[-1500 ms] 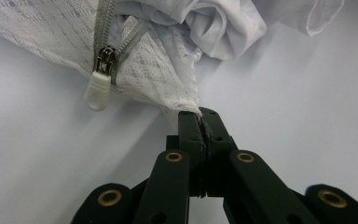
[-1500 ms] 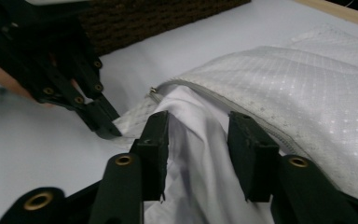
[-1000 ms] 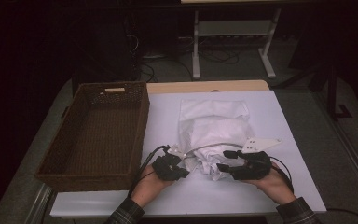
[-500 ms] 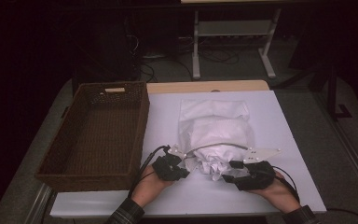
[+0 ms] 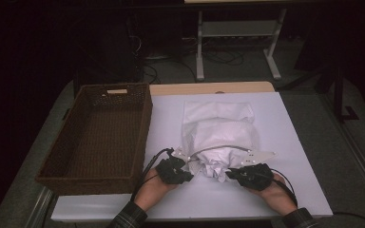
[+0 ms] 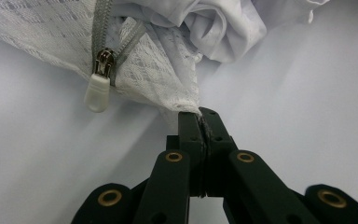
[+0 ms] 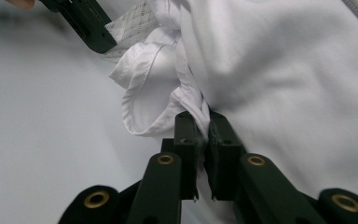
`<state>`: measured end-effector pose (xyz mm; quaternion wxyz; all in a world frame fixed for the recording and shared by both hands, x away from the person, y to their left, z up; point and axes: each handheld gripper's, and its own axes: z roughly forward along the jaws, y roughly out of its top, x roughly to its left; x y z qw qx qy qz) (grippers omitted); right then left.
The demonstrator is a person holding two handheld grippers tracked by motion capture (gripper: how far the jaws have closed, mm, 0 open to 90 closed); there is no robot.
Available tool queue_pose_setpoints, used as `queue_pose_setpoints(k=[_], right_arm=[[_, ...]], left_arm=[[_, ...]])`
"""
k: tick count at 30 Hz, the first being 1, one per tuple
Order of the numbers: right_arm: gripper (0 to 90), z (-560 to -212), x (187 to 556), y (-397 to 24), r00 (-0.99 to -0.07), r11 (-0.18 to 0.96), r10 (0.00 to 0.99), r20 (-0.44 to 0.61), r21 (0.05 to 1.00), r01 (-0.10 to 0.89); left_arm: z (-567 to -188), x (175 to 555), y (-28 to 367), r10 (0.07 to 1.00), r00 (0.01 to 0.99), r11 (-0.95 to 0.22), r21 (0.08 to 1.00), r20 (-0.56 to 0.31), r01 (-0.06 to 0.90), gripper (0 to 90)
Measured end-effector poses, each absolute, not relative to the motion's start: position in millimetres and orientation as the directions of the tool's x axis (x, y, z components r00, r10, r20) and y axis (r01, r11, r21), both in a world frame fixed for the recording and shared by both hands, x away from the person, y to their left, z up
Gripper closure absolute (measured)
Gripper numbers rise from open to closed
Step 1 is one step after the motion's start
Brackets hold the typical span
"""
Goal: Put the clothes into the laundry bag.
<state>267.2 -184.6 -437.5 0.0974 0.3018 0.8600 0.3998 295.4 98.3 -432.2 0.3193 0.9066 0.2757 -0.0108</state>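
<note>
On the white table (image 5: 266,123), both hands low; right gripper (image 7: 204,122) just clamped the shirt (image 7: 279,70).

No readable text, labels, brands or numbers anywhere. Zipper pull (image 6: 96,87) on the mesh bag (image 6: 158,70) is plain white, no marking visible. Wicker basket (image 5: 100,137), white garment (image 7: 279,70) and table (image 5: 275,190) carry no print.

1. The mesh bag (image 6: 158,79) just past the left gripper (image 6: 200,116) is white with a small check pattern.
2. Its zipper (image 6: 103,63) is grey, with a white pull.
3. The shirt (image 7: 284,70) at the right gripper (image 7: 204,122) is plain white.
4. Both grippers are black.
</note>
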Motion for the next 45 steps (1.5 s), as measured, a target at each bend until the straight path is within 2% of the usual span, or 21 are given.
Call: queue_pose_setpoints(k=[16, 45], right_arm=[[87.0, -431.2, 281.5, -166.9, -0.81, 0.468, 0.577, 0.099, 0.774, 0.427], [87.3, -435.0, 318.8, -141.2, -0.778, 0.437, 0.619, 0.104, 0.778, 0.452]], left_arm=[[-431.2, 294.7, 97.5, 0.486, 0.851, -0.645, 0.576, -0.197, 0.502, 88.9], [-424.5, 291.9, 96.4, 0.468, 0.863, -0.643, 0.595, -0.193, 0.482, 89.4]])
